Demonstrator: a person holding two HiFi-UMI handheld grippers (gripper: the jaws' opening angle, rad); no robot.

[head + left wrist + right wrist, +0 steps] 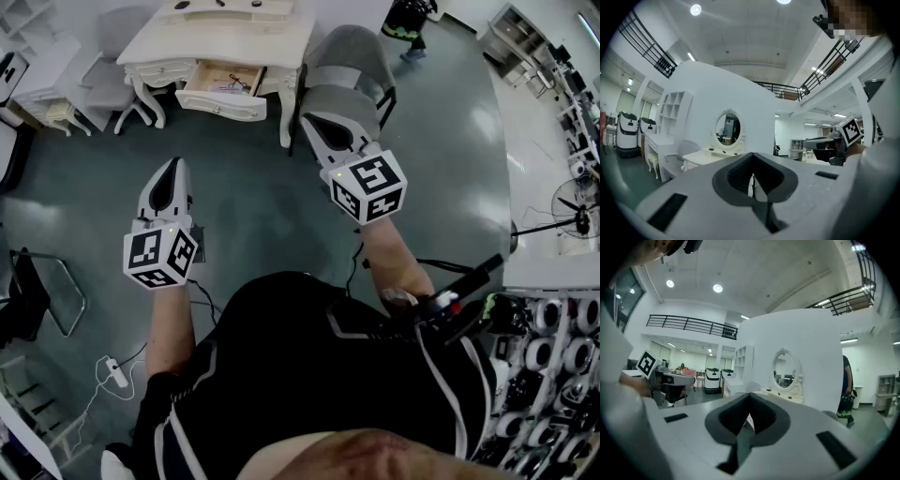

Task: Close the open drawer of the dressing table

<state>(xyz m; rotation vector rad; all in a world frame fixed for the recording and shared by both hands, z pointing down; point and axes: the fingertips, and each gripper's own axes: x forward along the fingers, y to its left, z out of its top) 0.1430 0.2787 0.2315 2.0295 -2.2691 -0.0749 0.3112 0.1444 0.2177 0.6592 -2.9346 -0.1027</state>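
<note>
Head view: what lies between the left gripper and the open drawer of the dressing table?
Only bare floor separates the left gripper from the open drawer, as the head view shows; the grey chair stands off to the right.

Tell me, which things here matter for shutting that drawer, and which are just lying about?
For the job:
open drawer
dressing table
left claw and right claw, both shut and empty

Just lying about:
grey chair
power strip on the floor
standing fan

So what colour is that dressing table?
Cream-white, that carved dressing table with open drawer; head view shows it best.
</note>
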